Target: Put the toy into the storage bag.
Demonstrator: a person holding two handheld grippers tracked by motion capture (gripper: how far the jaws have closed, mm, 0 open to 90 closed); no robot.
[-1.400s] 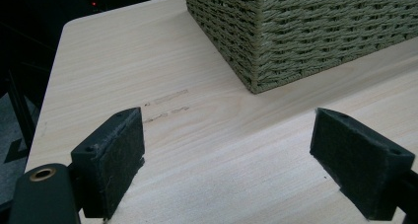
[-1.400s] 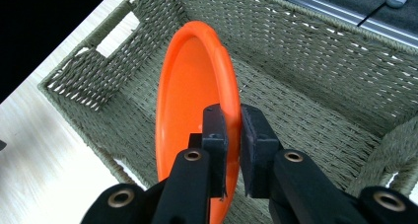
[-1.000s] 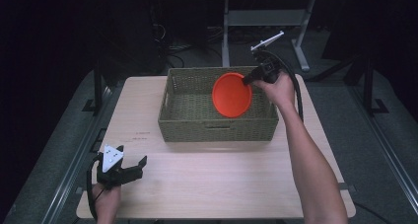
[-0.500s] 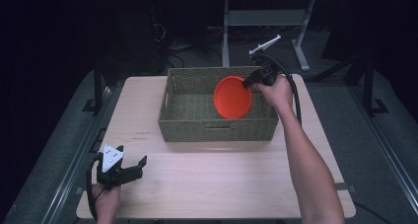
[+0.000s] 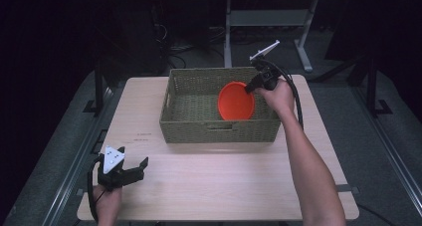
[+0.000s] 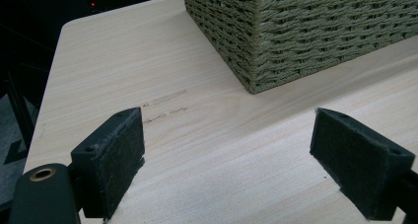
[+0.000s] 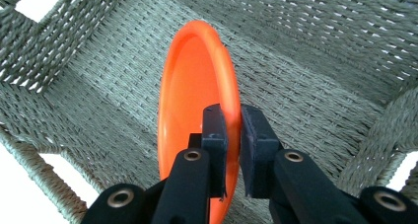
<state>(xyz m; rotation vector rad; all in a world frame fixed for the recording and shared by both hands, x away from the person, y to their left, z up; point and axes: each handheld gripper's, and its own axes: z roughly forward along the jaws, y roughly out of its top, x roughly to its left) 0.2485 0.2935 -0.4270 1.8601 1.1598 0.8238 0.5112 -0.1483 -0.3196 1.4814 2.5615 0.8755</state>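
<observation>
An orange plate (image 5: pixel 236 101) hangs on edge inside the woven basket (image 5: pixel 189 121), low in its right half. My right gripper (image 5: pixel 250 87) is shut on the plate's rim from the upper right. In the right gripper view the two black pads clamp the rim of the orange plate (image 7: pixel 194 95) above the basket's woven floor (image 7: pixel 305 86). My left gripper (image 5: pixel 130 172) rests open near the table's front left corner, with nothing between its pads (image 6: pixel 111 157). The basket's corner (image 6: pixel 276 41) lies ahead of it.
The light wooden table (image 5: pixel 219 186) has free room in front of the basket. Faint pencil-like marks (image 6: pixel 165 105) sit on the tabletop left of the basket. A metal table frame (image 5: pixel 263 17) stands beyond the far edge, in the dark.
The right gripper has lowered the orange plate deeper into the basket. The left gripper has stayed still.
</observation>
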